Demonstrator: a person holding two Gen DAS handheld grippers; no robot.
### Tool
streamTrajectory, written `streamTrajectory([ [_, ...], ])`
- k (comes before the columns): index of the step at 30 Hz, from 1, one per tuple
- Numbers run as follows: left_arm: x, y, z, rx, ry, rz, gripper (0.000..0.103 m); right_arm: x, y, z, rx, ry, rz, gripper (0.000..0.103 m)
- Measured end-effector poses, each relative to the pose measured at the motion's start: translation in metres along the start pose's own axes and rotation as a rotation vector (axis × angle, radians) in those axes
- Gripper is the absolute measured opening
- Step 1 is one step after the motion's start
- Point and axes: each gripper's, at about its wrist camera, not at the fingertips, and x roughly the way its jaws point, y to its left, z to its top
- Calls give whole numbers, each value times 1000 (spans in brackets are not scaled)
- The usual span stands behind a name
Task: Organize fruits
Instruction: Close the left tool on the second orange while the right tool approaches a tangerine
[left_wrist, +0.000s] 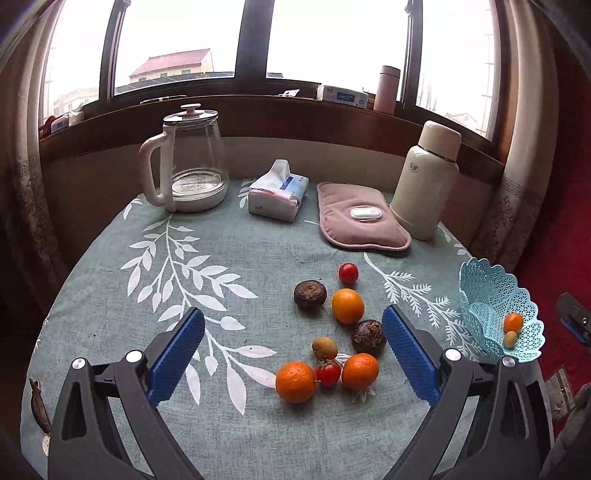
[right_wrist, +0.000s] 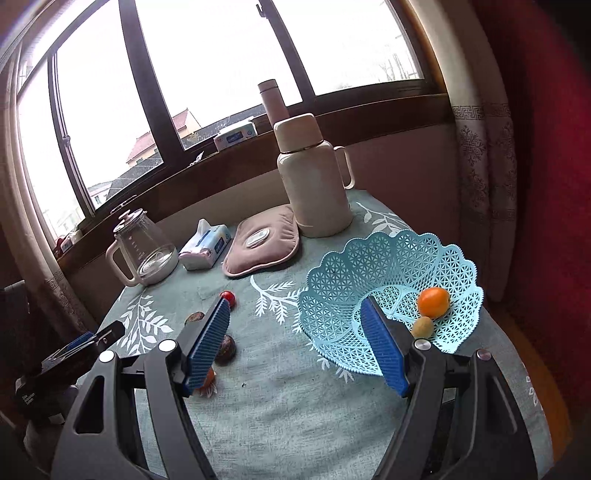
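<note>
The left gripper (left_wrist: 293, 349) and right gripper (right_wrist: 295, 339) have jaws wide apart, empty. The blue basket (right_wrist: 332, 280) holds one orange (right_wrist: 433, 302) and one small yellowish fruit (right_wrist: 423, 326).

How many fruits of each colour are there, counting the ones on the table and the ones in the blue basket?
Orange: 4, three on the tablecloth, one in the basket
Red: 2
Dark brown: 2
Yellow-green: 2, one on the cloth, one in the basket
Total: 10, with 2 in the basket
</note>
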Motion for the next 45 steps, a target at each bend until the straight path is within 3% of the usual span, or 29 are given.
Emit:
streamTrajectory([
  [13, 53, 9, -38, 20, 149, -22, 87, 40, 24, -31, -59, 142, 34, 75],
  [19, 72, 15, -47, -8, 210, -62, 68, 51, 30, -42, -79, 179, 39, 75],
  [22, 77, 19, -50, -43, 227, -127, 60, 55, 31, -45, -82, 194, 42, 75],
  [29, 76, 15, -53, -43, 225, -200, 43, 64, 36, -52, -90, 223, 63, 75],
  [40, 80, 20, -59, -79, 251, -247, 39, 75, 50, -62, -70, 266, 70, 75],
  [45, 74, 28, -56, -94, 208, -206, 39, 80, 63, -64, -91, 275, 75, 75],
])
